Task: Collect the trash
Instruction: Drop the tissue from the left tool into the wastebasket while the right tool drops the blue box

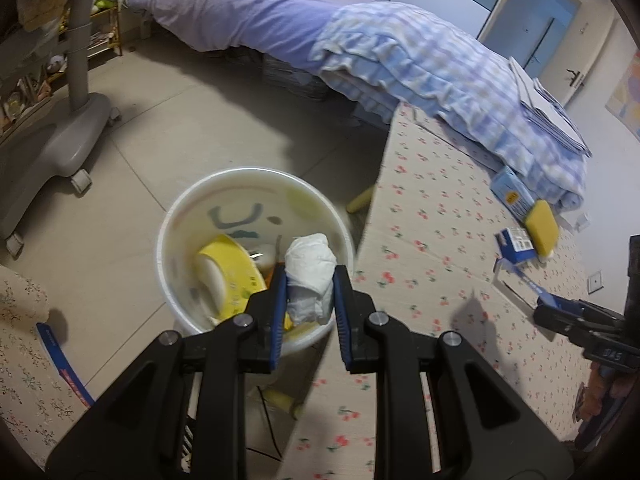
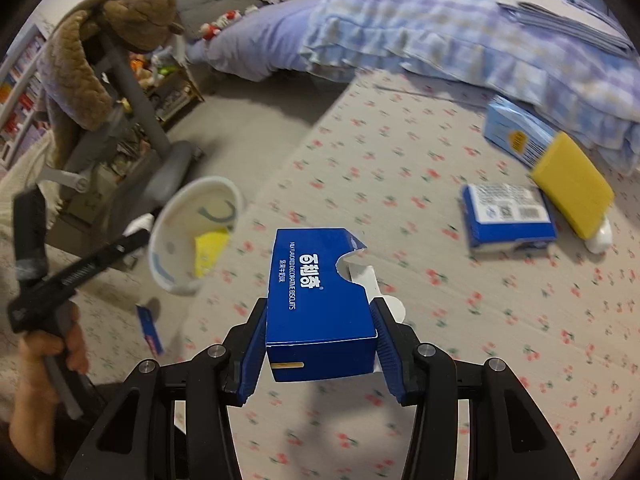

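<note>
At lower centre of each view, the left gripper [image 1: 310, 294] pinches a crumpled tissue [image 1: 311, 274] over the part-filled white bin [image 1: 256, 252] while the right gripper [image 2: 320, 332] clamps a blue biscuit box [image 2: 316, 300]; more boxes [image 2: 508, 216] remain at right.

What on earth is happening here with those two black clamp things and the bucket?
A person is tidying up trash using a hand-held gripper in each hand. The left gripper is shut on a crumpled white tissue, held above a white bin that already holds some yellow packaging. The right gripper is clamped on a torn blue biscuit box over the floral mat. A tissue pack and yellow sponge lie on the mat.
</note>
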### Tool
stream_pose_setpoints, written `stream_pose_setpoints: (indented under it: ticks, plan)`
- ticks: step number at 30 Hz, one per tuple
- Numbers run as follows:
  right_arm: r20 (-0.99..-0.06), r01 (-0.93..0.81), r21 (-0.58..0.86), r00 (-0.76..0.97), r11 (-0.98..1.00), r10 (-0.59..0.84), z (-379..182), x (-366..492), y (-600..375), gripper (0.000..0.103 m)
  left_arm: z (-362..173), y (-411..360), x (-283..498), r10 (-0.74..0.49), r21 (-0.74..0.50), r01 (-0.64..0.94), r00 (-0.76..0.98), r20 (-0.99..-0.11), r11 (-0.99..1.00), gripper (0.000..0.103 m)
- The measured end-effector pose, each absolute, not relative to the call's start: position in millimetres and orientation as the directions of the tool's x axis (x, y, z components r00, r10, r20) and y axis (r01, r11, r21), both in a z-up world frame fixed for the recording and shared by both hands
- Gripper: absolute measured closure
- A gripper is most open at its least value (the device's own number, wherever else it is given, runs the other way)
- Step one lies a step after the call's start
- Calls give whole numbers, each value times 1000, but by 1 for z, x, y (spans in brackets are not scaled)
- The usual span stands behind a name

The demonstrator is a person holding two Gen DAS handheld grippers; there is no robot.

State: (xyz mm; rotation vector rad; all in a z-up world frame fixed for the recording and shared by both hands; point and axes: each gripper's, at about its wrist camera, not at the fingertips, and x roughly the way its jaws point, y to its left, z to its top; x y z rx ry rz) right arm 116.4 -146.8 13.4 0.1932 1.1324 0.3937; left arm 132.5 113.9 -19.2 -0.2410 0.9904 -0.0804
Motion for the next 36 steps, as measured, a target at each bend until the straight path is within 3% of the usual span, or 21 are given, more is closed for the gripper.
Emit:
stream_pose_setpoints:
  ticks: [3,5,7,16,24,26,27,36]
  plan:
    - [-820,-217,380,371,899,436,18,119,-135,53,-21,126,134,-157,-230,-58,566,-809,971,71]
    - [-806,-226,403,371,887,461,19,122,-125,53,-22,133,135,-139,-221,-81,561,-816,972,32]
    - [-795,-234,420,370,877,480,20,125,-116,53,-23,139,134,-112,-204,-106,556,-823,973,19]
    - [-752,-263,490,356,831,555,13,145,-65,52,-39,176,125,35,-68,-211,452,-891,975,10]
    - [-718,-284,534,345,796,605,-3,158,-17,49,-42,196,120,63,-44,-232,435,-898,972,10]
    - [-695,-294,549,360,782,623,-7,161,-10,30,-43,198,122,59,-49,-236,429,-902,971,10]
    - [-688,-292,550,372,782,623,-7,162,-9,13,-42,198,122,54,-52,-235,426,-903,971,10]
    - [-707,-221,513,439,829,555,-8,165,-33,11,-37,193,123,39,-59,-208,441,-897,976,9]
